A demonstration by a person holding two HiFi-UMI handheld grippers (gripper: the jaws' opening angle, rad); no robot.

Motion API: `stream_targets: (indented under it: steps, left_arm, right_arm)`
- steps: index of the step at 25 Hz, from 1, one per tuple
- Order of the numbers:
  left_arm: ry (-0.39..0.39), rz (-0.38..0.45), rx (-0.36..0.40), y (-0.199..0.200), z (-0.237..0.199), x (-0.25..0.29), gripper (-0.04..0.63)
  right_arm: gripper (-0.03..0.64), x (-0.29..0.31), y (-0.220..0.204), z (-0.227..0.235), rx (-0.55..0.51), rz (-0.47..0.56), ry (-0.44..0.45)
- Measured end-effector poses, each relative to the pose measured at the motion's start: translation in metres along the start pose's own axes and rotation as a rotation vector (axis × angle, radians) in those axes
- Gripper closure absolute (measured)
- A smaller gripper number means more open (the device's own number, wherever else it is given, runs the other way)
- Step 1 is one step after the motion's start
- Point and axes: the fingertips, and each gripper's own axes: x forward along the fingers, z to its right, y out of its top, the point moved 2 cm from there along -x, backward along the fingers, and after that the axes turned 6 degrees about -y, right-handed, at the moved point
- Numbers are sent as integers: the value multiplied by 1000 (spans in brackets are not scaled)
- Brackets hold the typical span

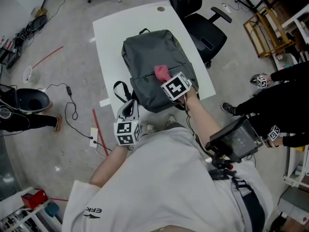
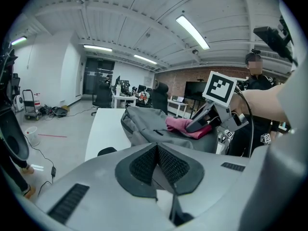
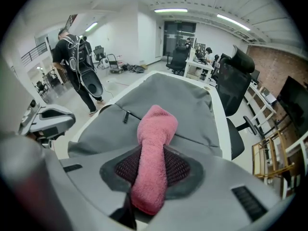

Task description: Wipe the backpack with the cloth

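R hand-held gripper [image 3: 153, 172] is pinching the pink cloth [image 3: 155, 129]. Its jaws are clamped on the cloth's near end, and the rest sticks fwd as a thick roll w/ its far end resting on the backpack [image 3: 178, 97]. In the head view this gripper sits over the near half of the bag, right by the dark zip line across the front panel. A zip pull [image 3: 126, 115] lies on the fabric just left of the cloth in the right gripper view.

The backpack is grey and lies flat on the white surface [image 1: 108, 37], w/ its top handle toward the far end. Black straps [image 1: 120, 88] hang off its near-left corner.

L hand-held gripper [image 2: 158, 165] has its jaws pressed together w/ nothing btw them. It's held by the surface's near edge, close to the straps at the bag's near-left corner. Can't tell if it touches them.

Writing: the cube on each gripper carries black-and-white square markers in a block pattern. Dark print on the person's white sleeve [image 1: 91, 210] shows the letters "ERK", upside down in the head view.

A black office chair [image 1: 205, 30] stands at the surface's far-right side
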Motion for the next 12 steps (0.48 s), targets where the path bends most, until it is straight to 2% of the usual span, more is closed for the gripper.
stream_targets:
  steps: [5, 9, 12]
  left_arm:
    - [-3, 5, 3, -2, 5, -3, 592]
    - [-8, 5, 10, -1, 7, -5, 592]
    - [-14, 6, 17, -1, 11, -5, 592]
  right_arm:
    - [499, -18, 9, -39, -20, 75, 81]
    - [499, -30, 15, -78, -74, 103, 142]
    - [499, -32, 13, -95, -142, 110, 132]
